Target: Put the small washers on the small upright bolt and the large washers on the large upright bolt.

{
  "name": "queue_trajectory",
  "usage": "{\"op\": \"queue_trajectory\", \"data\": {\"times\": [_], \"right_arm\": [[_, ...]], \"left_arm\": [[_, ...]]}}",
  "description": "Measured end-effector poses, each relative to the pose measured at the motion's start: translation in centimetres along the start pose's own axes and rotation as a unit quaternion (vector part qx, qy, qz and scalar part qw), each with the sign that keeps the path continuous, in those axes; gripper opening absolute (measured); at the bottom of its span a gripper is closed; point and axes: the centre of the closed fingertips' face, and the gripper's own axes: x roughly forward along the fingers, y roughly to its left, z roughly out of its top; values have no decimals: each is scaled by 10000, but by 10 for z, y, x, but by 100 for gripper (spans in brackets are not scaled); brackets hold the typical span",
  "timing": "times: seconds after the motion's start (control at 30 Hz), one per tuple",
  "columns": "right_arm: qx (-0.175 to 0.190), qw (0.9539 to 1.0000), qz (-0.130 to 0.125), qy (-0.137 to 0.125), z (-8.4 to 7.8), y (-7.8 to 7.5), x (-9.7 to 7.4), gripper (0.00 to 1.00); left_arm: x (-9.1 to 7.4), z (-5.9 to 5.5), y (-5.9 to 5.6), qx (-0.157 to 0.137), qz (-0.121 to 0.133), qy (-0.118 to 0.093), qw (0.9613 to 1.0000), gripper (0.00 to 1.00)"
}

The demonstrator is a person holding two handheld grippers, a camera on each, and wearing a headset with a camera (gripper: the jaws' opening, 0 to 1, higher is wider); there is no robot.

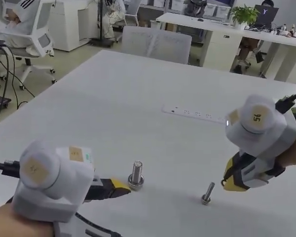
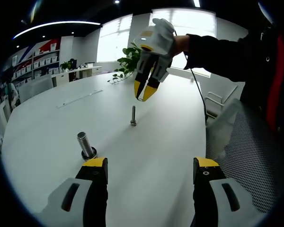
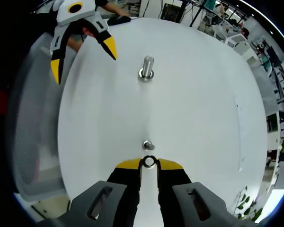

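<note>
The large bolt (image 1: 135, 175) stands upright on the white table (image 1: 128, 108), with a wider ring at its base. The small bolt (image 1: 207, 192) stands to its right, leaning slightly. My left gripper (image 1: 116, 190) is low beside the large bolt. In the left gripper view it (image 2: 150, 163) is open and holds nothing, with the large bolt (image 2: 86, 145) just beyond its left jaw. My right gripper (image 3: 149, 165) is shut on a small washer (image 3: 149, 162), just short of the small bolt (image 3: 148, 145). In the head view the right gripper (image 1: 230, 184) hovers right of that bolt.
A white power strip (image 1: 195, 113) lies on the table beyond the bolts. A grey chair (image 1: 155, 44) stands at the table's far edge. Other desks, chairs and seated people are further back.
</note>
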Motion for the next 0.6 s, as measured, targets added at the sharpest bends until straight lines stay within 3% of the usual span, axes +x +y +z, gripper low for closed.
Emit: {"op": "queue_trajectory", "data": {"times": [0.6], "right_arm": [[-177,9998,122,14,12,-3,13,13]], "left_arm": [[0,0,2,-52,12,-7,10000,73]]}}
